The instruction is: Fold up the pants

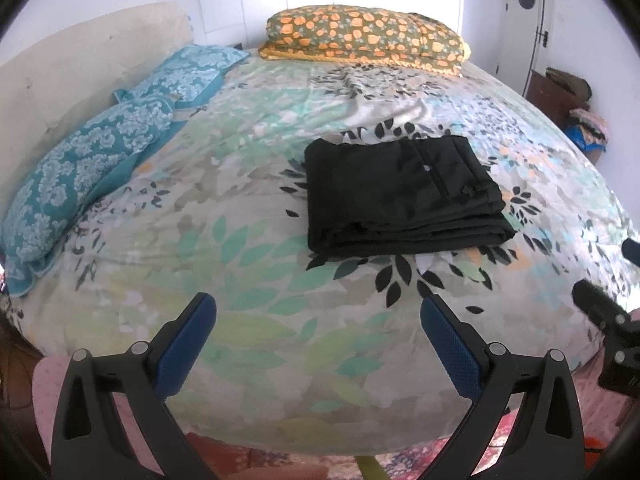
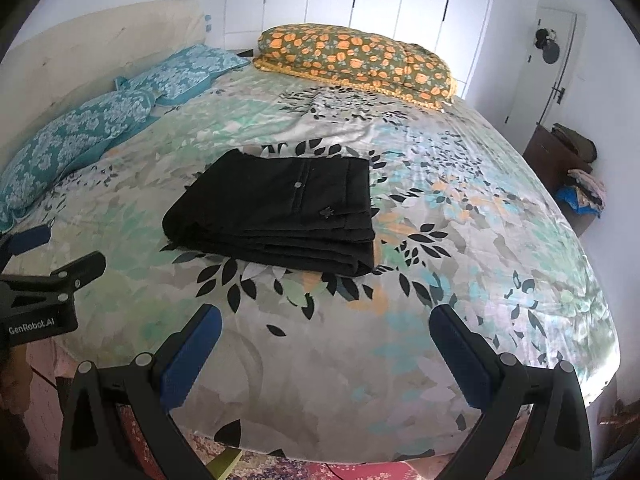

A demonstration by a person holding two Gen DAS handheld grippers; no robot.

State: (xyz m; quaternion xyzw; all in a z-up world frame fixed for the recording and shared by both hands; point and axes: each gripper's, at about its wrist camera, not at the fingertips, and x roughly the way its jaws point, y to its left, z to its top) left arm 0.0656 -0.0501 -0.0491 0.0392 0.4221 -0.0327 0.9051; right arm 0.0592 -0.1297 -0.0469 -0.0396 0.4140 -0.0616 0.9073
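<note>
Your left gripper [image 1: 318, 312] and right gripper [image 2: 326, 322] are both spread wide, holding nothing and touching nothing, above the near edge of the bed [image 1: 248, 320]. Beyond them, the pants [image 1: 400, 196] lie folded mid-bed, well apart from both. "GenRobot.AI" reads on your left gripper's side.

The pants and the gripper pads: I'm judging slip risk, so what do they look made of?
Pants: black woven cloth, matte, probably a smooth trouser fabric; the folded layers hold crisp edges. Pads: blue, likely rubber or soft plastic, with a fine dotted texture.
</note>
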